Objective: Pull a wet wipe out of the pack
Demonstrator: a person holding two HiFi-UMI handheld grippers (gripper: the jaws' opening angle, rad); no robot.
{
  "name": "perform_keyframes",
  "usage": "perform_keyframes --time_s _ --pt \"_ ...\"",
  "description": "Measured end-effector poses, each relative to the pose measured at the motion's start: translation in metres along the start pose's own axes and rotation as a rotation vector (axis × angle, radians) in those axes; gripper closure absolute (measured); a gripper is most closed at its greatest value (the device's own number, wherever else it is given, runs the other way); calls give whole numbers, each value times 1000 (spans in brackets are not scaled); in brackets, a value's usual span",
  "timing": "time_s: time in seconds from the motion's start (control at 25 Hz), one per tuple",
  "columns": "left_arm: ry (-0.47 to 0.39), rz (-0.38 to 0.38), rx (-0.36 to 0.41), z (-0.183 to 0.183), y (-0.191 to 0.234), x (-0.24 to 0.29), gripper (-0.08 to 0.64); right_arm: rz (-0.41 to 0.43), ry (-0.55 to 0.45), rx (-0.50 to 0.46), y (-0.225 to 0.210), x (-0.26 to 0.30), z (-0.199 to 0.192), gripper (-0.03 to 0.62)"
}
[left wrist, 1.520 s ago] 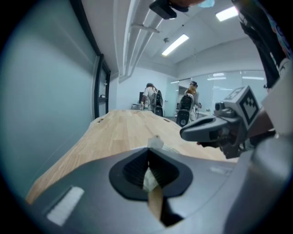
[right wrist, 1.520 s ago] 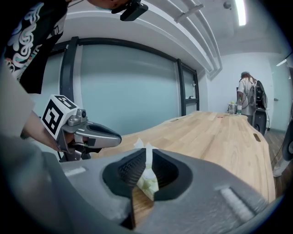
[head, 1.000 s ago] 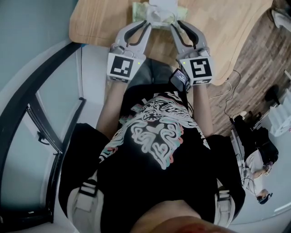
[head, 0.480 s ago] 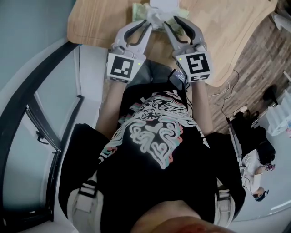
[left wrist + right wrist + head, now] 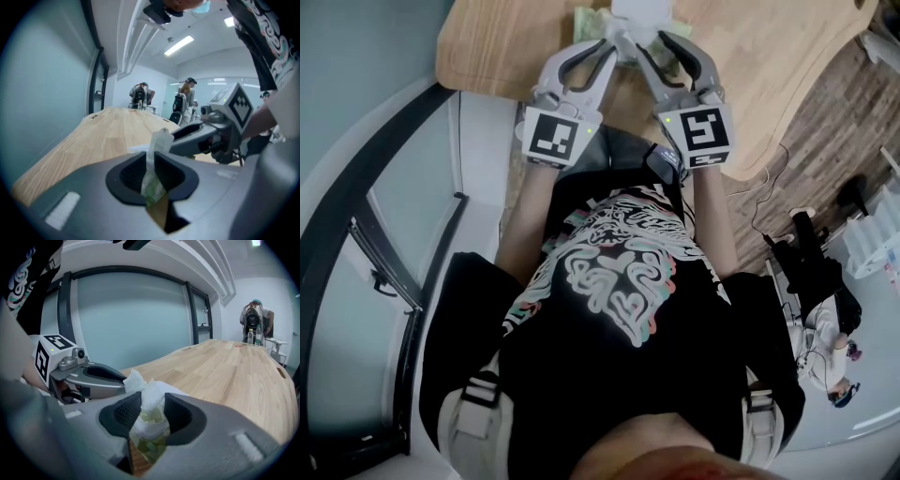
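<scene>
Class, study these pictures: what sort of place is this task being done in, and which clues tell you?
Probably an office or lab workroom: a long pale wooden table, a dark-framed glass wall beside it, and strip lights on a white ceiling.

The table (image 5: 769, 75) was pale, matt, grained wood; the pack (image 5: 149, 446) was glossy green plastic film; the wet wipe (image 5: 152, 395) looked like soft, matt white cloth.

Pack: green soft plastic wet-wipe pack (image 5: 589, 20) on pale wooden surface (image 5: 769, 66), at its near edge.
Wipe: white wet wipe (image 5: 637, 11) standing up out of pack.
</scene>
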State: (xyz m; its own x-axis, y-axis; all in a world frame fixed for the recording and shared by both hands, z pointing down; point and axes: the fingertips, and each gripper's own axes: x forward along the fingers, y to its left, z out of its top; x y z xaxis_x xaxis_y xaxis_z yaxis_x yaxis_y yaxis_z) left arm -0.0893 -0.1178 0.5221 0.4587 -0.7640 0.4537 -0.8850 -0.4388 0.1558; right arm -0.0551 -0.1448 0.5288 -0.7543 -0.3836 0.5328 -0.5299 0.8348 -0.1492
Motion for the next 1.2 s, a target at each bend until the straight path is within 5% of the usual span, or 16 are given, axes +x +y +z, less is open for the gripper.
perform_keyframes --time_s 0.16,0.32,1.2 --pt "-16 -42 85 2 -1 0 545 9 20 -27 4 2 1 448" --pt "-17 -55 86 7 -2 0 545 -1 34 -110 6 3 3 578" --pt "43 -24 81 -4 4 -1 574 -7 20 -92 6 -1 -1 584"
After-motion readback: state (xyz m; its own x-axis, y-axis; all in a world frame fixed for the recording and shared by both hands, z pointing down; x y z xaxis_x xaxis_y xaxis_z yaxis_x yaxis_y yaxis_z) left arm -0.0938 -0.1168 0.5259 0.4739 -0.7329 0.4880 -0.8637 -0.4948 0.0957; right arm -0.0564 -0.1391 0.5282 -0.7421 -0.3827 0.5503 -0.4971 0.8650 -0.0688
